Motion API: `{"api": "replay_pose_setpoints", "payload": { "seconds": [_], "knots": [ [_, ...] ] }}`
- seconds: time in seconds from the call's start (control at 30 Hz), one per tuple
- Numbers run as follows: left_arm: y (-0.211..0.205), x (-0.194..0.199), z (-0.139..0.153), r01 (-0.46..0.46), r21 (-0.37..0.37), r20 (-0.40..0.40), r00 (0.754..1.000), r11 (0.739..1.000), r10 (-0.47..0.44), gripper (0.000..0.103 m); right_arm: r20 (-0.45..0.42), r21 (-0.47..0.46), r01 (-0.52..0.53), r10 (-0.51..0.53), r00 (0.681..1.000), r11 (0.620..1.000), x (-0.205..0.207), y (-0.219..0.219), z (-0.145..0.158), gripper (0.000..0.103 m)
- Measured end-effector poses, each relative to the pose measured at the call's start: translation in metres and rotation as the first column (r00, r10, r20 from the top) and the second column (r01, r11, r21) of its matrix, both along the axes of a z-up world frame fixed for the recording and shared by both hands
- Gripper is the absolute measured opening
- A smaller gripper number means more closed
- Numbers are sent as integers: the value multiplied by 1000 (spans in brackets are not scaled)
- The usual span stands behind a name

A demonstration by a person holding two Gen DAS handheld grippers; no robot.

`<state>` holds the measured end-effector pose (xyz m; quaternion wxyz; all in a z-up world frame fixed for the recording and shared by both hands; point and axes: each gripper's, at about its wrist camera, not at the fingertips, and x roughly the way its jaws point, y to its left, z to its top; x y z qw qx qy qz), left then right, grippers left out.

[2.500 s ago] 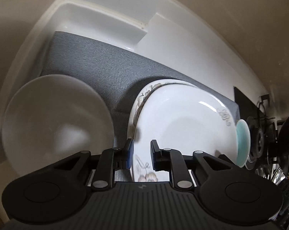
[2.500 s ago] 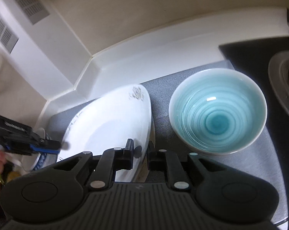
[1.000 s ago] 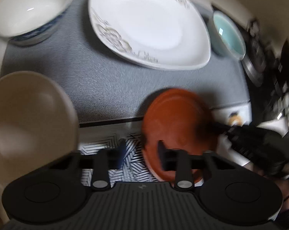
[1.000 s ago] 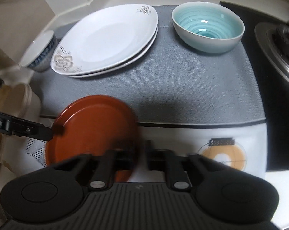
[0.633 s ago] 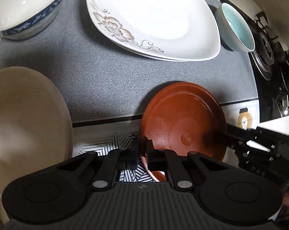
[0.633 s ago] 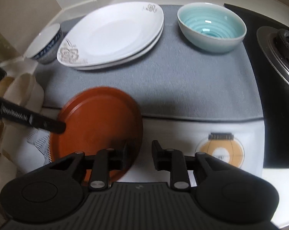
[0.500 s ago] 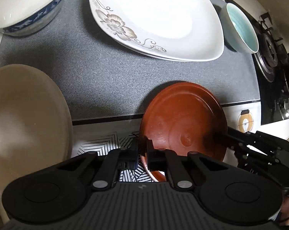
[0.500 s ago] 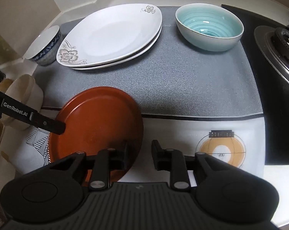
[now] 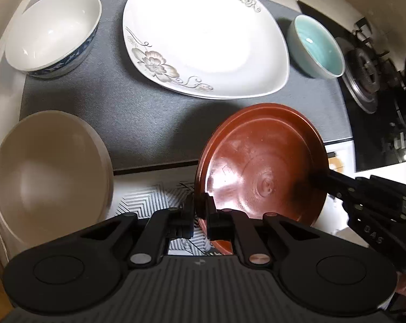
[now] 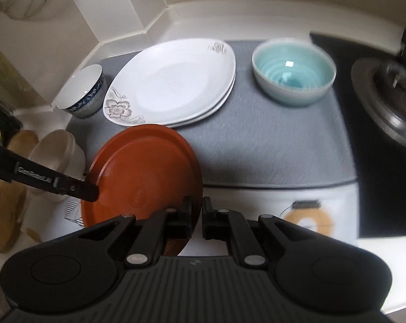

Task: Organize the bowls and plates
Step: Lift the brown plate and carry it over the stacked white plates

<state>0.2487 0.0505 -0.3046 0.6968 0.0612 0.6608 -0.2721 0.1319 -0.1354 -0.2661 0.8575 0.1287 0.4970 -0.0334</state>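
Evidently the red-brown plate [image 9: 259,161] was held off the surface [image 10: 259,202] by both tools at once: the left gripper [image 9: 200,210] had its jaws clamped on the near rim, and the right gripper [image 10: 197,210] had its jaws pinched on the opposite edge. It hung tilted over the near border of the grey mat [image 9: 154,123], just in front of the stacked white floral plates [image 9: 203,37].

Judging by its glossy sheen, the plate looked stiff, fairly light and slick, so a thin rim pinch could slip or let it swing; two opposed holds on the rim seemed the sound way to carry it, kept level. It might be lacquer, plastic or glazed ware, which I could not tell, so it deserved gentle setting down. The white plates, the blue-patterned bowl [image 9: 52,29] and the teal bowl [image 10: 293,70] looked like ceramic, heavier and prone to chip on contact.

How deep each jaw sat on the rim was hidden by the gripper bodies. The plate's underside and near edge were cut off in both views. A beige bowl [image 9: 49,172] at the left was partly out of frame, and what it stood on was unclear. The right wrist view was blurred, especially around the stove burner [image 10: 391,88].
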Motion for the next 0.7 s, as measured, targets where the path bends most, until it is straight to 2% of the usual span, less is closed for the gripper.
{"api": "replay_pose_setpoints", "payload": {
  "seconds": [0.07, 0.23, 0.37, 0.5, 0.7],
  "knots": [
    [3, -1, 7, -6, -6, 13, 1000, 1000, 6, 9, 33, -25, -3, 4, 999, 1000, 1, 4, 11, 7],
    [12, 1, 24, -30, -22, 34, 999, 999, 31, 9, 41, 19, 17, -18, 999, 1000, 7, 4, 30, 7],
    [12, 3, 35, -47, -51, 60, 997, 998, 50, 9, 47, -58, -36, 39, 998, 998, 14, 17, 48, 7],
    [20, 15, 48, -101, -79, 50, 993, 992, 105, 9, 61, -72, -42, 47, 997, 996, 20, 23, 62, 8],
    [28, 20, 85, -105, -84, 148, 982, 991, 117, 9, 95, -123, -71, 83, 992, 990, 35, 36, 81, 9]
  ]
}}
